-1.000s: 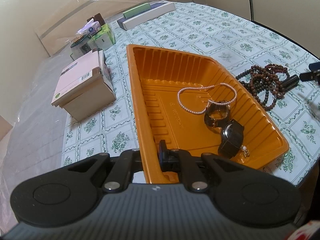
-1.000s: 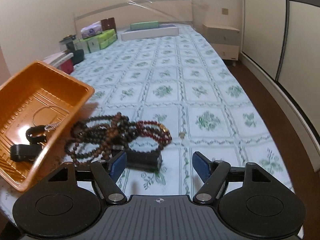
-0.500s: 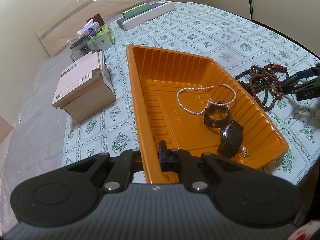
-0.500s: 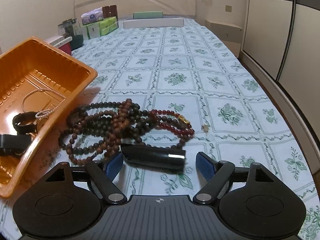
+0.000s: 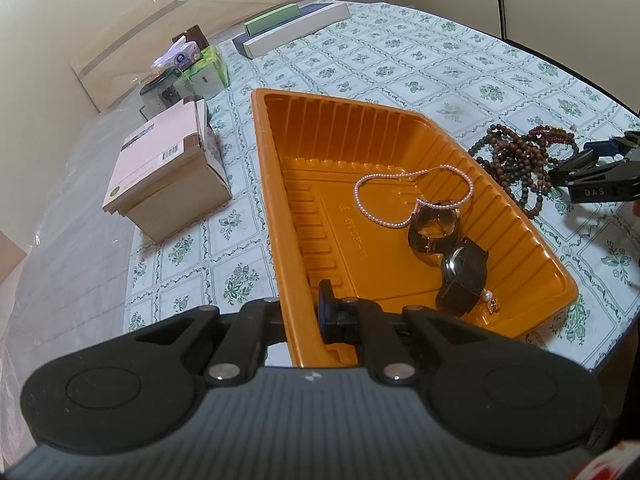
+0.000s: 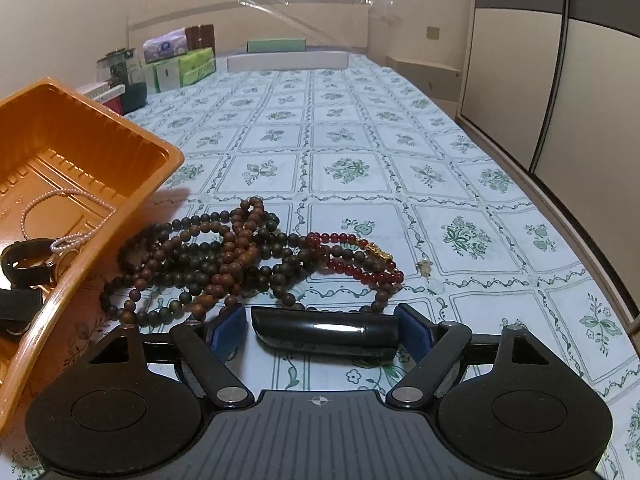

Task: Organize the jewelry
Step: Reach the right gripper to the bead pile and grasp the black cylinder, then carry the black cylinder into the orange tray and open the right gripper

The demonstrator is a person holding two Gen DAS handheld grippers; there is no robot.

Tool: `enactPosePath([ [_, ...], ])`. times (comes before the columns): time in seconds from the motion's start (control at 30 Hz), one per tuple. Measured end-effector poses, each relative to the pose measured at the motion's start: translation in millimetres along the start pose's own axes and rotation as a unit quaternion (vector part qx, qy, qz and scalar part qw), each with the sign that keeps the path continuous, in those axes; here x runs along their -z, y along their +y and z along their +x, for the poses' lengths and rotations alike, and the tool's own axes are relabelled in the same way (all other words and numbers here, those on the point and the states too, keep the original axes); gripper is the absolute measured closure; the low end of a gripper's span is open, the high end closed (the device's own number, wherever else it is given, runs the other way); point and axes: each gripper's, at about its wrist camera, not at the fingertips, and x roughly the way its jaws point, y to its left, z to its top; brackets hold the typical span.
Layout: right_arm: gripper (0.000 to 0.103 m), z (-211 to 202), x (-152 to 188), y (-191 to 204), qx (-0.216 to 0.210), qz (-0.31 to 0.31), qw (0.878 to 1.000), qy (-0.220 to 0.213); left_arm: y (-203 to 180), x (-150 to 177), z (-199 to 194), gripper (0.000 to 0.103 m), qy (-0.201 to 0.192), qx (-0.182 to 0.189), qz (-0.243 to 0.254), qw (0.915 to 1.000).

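Left claw [image 5: 304, 312] is clamped on the near rim of the orange tray [image 5: 280, 208], one finger outside the wall and one inside. Judged purpose: to pin the light plastic tray so it does not slide while items are dropped in.

Tray contents: a pearl strand [image 5: 400, 200] lying loose mid-floor, a dark-strapped watch [image 5: 434, 226] touching it, a second black watch [image 5: 464, 276] nearer, and a small pearl earring [image 5: 490, 300] just beside that. All sit toward the tray's right side, the side closest to the working claw.

Right claw [image 6: 324, 328] has its blue pads [image 6: 230, 332] spread wide, straddling a glossy black cylindrical case [image 6: 326, 332] that lies crosswise between them. The right pad looks at or near the case's end and the left pad stands just off the other end; no grip made yet. Judged next step: close on the case lengthwise. It looks smooth and rounded, so it could slip.

Just beyond the case is a tangled heap of brown wooden bead strands [image 6: 212, 256] with a red bead bracelet [image 6: 356, 264] touching its right edge. A tiny loose charm [image 6: 423, 267] sits a little to the right. All still outside the tray.

The surface is a bed under a white cloth [image 6: 344, 128] printed with green floral squares. At the far end are tissue boxes [image 6: 166, 46] and a long white box [image 6: 288, 62]. A cardboard box [image 5: 168, 172] sits left of the tray. Wardrobe doors [image 6: 560, 60] are on the right, plain cream walls elsewhere.
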Motion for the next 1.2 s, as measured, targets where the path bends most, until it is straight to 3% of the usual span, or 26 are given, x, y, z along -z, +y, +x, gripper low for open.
enactPosePath([
  [0.3, 0.028, -23.5, 13.4, -2.8, 0.017, -0.013, 0.999, -0.033, 0.0, -0.2, -0.1, 0.097, 0.0, 0.0, 0.0, 1.0],
  [0.47, 0.028, -43.6, 2.2, 6.2, 0.003, -0.035, 0.997, -0.07, -0.9, -0.1, 1.0, 0.096, -0.001, -0.001, 0.003, 1.0],
  [0.63, 0.028, -64.0, -21.7, 28.1, -0.092, -0.048, 0.99, -0.095, -2.1, 0.4, 0.9, 0.096, 0.0, -0.002, 0.004, 1.0],
  [0.87, 0.028, -76.9, -31.8, 76.8, -0.255, -0.106, 0.959, -0.069, -3.0, -0.5, -0.4, 0.096, -0.001, -0.001, 0.006, 1.0],
  [1.03, 0.028, -69.6, -22.6, 101.7, -0.299, -0.157, 0.94, -0.042, -2.1, -0.8, -0.6, 0.096, -0.001, 0.0, 0.007, 1.0],
  [1.2, 0.028, -52.0, -22.9, 100.3, -0.307, -0.149, 0.939, -0.023, -2.0, -0.8, -0.7, 0.096, -0.001, 0.0, 0.006, 1.0],
])
